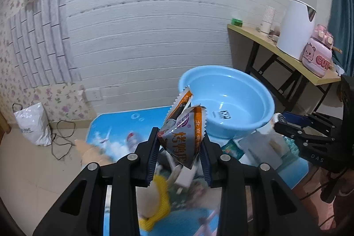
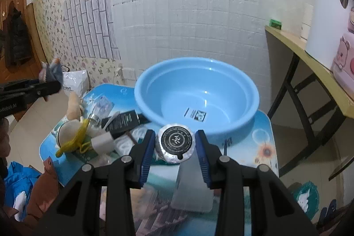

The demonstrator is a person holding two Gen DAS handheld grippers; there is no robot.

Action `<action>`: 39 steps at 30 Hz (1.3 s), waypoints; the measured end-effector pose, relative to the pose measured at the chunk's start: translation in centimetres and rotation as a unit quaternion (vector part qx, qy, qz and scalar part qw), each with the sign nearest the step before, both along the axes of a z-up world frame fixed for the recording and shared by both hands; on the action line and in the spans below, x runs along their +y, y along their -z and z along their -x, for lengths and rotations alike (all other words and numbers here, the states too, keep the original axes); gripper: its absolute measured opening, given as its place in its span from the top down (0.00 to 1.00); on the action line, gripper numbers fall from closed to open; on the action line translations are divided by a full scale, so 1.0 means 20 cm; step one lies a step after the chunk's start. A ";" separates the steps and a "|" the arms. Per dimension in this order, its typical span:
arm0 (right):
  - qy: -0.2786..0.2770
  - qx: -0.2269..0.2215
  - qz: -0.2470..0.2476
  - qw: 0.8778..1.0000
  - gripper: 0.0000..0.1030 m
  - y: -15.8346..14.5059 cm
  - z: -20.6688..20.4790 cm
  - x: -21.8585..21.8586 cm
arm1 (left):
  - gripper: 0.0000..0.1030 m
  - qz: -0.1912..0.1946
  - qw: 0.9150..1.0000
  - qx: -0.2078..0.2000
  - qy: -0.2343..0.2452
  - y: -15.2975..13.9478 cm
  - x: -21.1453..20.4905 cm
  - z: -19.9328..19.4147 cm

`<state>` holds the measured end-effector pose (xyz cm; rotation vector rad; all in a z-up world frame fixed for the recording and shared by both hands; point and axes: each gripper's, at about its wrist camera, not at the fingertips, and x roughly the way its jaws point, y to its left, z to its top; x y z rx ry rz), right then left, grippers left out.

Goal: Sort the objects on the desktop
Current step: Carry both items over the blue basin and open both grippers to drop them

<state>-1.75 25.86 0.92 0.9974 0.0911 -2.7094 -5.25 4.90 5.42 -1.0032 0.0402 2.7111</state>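
Observation:
My left gripper (image 1: 180, 138) is shut on a silver and orange snack packet (image 1: 183, 134) and holds it above the table, just left of the blue basin (image 1: 225, 103). My right gripper (image 2: 174, 143) is shut on a round foil-wrapped puck with a black label (image 2: 176, 143), held in front of the basin (image 2: 197, 94), which is empty. The left gripper with its packet shows at the left edge of the right wrist view (image 2: 44, 85). The right gripper shows at the right of the left wrist view (image 1: 285, 125).
The small printed table (image 2: 263, 147) holds a clutter: a plush toy (image 2: 74, 107), a yellow cord (image 2: 75, 141), a black box (image 2: 121, 121), a white block (image 2: 102, 143), a clear bottle (image 2: 99, 110) and a white box (image 2: 192, 189). A side table with a kettle (image 1: 295, 28) stands right.

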 end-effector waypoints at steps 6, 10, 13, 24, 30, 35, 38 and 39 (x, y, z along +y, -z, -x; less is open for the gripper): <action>-0.006 0.007 0.005 1.000 0.64 -0.02 0.12 0.05 | 0.68 -0.001 1.000 -0.010 0.022 0.02 0.15 0.14; -0.007 0.006 0.009 1.000 0.64 -0.01 0.20 0.08 | 0.68 0.002 0.999 -0.018 0.033 0.04 0.23 0.23; -0.008 0.005 0.015 1.000 0.64 0.00 0.25 0.10 | 0.68 0.005 0.999 -0.025 0.041 0.06 0.29 0.28; -0.012 -0.006 0.024 1.000 0.64 0.07 0.40 0.13 | 0.67 0.018 0.998 -0.046 0.049 0.13 0.41 0.43; -0.002 -0.019 0.024 1.000 0.64 0.10 0.47 0.14 | 0.67 0.022 0.997 -0.059 0.046 0.19 0.45 0.50; 0.005 -0.022 0.017 1.000 0.64 0.12 0.49 0.14 | 0.65 0.028 0.997 -0.064 0.042 0.22 0.48 0.51; 0.011 -0.027 0.021 0.999 0.64 0.12 0.50 0.14 | 0.61 0.020 0.997 -0.059 0.041 0.21 0.47 0.49; 0.012 -0.028 0.021 0.999 0.64 0.12 0.51 0.15 | 0.60 0.021 0.997 -0.056 0.041 0.20 0.47 0.49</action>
